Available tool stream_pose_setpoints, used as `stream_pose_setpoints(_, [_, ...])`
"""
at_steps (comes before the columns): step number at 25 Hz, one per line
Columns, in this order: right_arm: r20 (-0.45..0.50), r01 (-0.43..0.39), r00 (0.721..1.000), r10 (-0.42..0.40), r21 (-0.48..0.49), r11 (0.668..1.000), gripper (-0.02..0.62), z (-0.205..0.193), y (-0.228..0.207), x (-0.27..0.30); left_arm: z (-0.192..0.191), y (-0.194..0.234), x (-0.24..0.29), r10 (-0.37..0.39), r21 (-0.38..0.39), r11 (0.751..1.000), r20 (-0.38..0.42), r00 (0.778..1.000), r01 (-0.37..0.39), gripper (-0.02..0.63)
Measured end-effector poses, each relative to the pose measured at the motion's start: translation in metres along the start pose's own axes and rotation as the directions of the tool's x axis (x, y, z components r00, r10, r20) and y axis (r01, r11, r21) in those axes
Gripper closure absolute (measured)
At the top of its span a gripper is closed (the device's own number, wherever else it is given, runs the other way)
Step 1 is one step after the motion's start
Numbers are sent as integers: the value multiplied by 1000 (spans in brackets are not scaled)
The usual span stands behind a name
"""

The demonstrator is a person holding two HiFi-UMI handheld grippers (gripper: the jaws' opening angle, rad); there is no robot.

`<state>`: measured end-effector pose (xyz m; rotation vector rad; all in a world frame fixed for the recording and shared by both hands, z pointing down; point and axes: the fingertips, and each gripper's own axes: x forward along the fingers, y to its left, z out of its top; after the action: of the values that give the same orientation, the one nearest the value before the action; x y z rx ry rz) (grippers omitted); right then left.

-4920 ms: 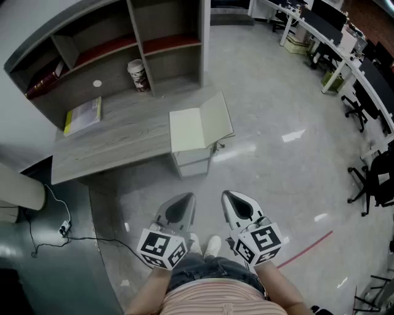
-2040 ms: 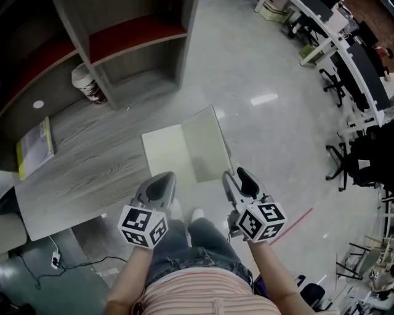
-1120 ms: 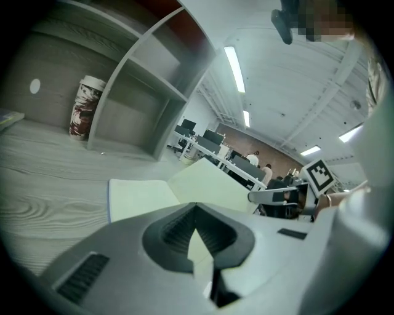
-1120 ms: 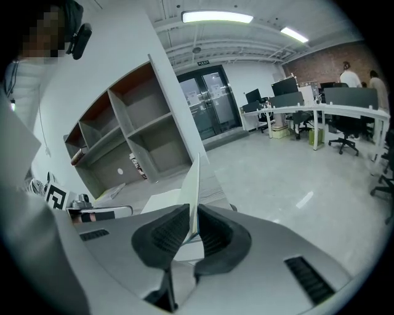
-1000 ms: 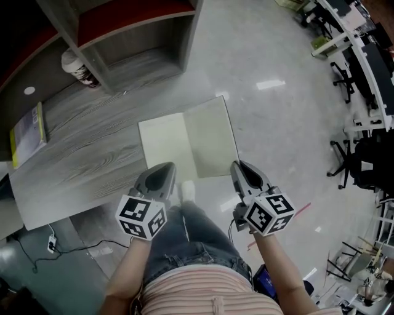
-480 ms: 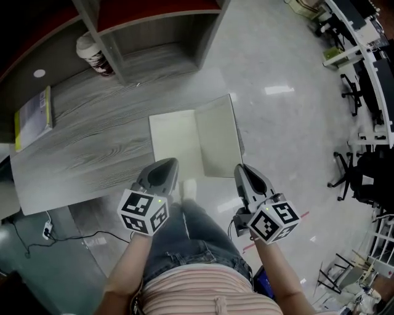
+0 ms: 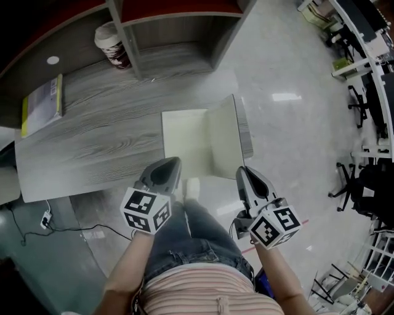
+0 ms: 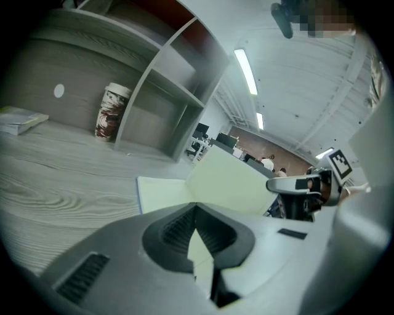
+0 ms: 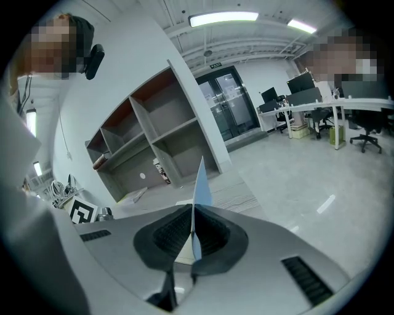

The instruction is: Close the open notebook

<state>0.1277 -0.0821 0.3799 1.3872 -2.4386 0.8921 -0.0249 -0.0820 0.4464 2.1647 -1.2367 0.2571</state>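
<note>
The open notebook [image 7: 184, 144] lies at the right end of the grey desk [image 7: 92, 141], its left page flat. Its right cover [image 7: 225, 144] stands tilted up. My right gripper [image 7: 241, 170] is at the cover's near corner. Its jaws have just been closing, and in the right gripper view the thin cover edge [image 9: 201, 178] runs between them; the gripper [image 9: 192, 212] is shut on it. My left gripper [image 7: 174, 162] is shut over the left page's near edge. In the left gripper view the cream page [image 8: 161, 191] shows past its tips [image 8: 197, 212]; I cannot tell if they touch.
A paper cup [image 7: 114, 44] stands by the shelf unit [image 7: 178, 12] at the desk's back. A yellow-green booklet [image 7: 42, 104] lies at the far left. A cable [image 7: 43, 221] trails on the floor at left. Office chairs [image 7: 363, 184] stand at right.
Both grippers have moved forward to the notebook's near edge. The right one has reached the cover's corner, and the cover now stands steeper than a second ago.
</note>
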Motion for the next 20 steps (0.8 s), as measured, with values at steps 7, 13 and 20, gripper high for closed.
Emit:
stream_pose_setpoints(7, [-2, -38, 999, 38, -33, 999, 575, -1, 19, 7, 1, 5, -8, 19, -16, 1000, 18, 1000, -19, 594])
stream_pose_setpoints(13, [-13, -62, 998, 62, -62, 996, 575, -2, 34, 12, 1, 7, -14, 36, -26, 999, 28, 999, -35, 594])
stream_pose_setpoints(20, [-36, -94, 995, 90, -111, 989, 574, -7, 48, 20, -7, 10, -22, 75, -49, 996, 15, 997, -74, 594])
